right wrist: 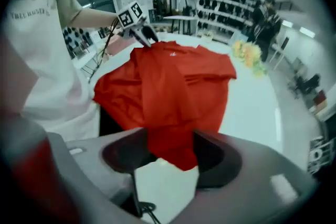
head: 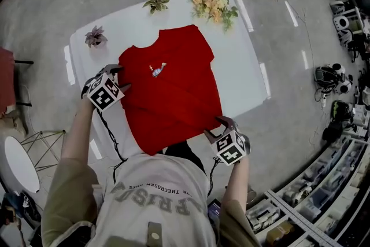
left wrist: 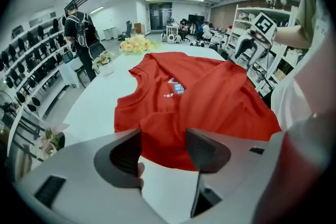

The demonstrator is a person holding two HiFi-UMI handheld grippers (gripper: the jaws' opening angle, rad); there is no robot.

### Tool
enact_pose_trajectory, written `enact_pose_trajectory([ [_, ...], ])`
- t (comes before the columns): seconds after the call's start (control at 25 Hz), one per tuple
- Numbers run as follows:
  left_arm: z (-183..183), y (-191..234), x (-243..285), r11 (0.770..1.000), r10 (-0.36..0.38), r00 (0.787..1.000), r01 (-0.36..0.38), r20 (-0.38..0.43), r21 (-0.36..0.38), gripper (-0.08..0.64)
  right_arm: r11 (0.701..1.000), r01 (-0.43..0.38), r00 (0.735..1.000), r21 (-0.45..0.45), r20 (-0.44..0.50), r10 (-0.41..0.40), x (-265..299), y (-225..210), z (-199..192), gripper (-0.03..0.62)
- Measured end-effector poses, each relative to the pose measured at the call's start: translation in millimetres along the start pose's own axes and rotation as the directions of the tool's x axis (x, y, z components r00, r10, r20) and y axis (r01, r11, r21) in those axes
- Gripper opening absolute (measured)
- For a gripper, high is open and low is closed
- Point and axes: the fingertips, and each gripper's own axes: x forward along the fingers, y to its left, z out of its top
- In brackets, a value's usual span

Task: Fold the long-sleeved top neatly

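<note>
A red long-sleeved top (head: 173, 84) lies on the white table (head: 245, 61), collar away from me and both sleeves folded in over the body. My left gripper (head: 118, 79) is at the top's left shoulder edge. In the left gripper view the left gripper (left wrist: 164, 147) stands open, with the red cloth's edge (left wrist: 157, 139) showing in the gap and the pads apart from it. My right gripper (head: 217, 127) is at the hem's right corner. In the right gripper view the right gripper (right wrist: 167, 152) has that red corner (right wrist: 176, 149) lying between its parted jaws.
A yellow flower bunch (head: 214, 6) and two small plants (head: 156, 3) (head: 95, 37) stand along the table's far side. The near table edge is against my body. Shelving fills the room's right side (head: 341, 170). A person (left wrist: 79, 29) stands far off.
</note>
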Motion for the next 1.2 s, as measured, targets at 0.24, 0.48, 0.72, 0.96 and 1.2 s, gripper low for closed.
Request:
enact_pose_trajectory([
  [0.24, 36, 11, -22, 1.0, 0.021, 0.996, -0.022, 0.082, 0.013, 0.252, 0.965, -0.045, 0.971, 0.257, 0.239, -0.019, -11, -52, 37, 0.33],
  [0.48, 10, 26, 13, 0.997, 0.045, 0.997, -0.049, -0.07, -0.059, 0.145, 0.99, 0.001, 1.0, 0.141, -0.018, 0.001, 41, -65, 23, 0.04],
  [0.72, 20, 74, -13, 0.923, 0.291, 0.952, -0.252, 0.1, -0.291, 0.049, 0.987, 0.101, 0.984, 0.126, 0.137, -0.118, 17, -86, 74, 0.018],
  [0.96, 5, 81, 0, 0.865, 0.406, 0.913, -0.377, 0.022, -0.331, 0.157, 0.97, 0.22, 0.975, 0.101, 0.011, -0.222, 59, -111, 70, 0.035],
  [1.2, -37, 9, -74, 0.747, 0.419, 0.907, -0.328, 0.026, -0.578, 0.204, 0.99, 0.09, 0.982, 0.109, 0.158, -0.107, 19, -92, 63, 0.273],
])
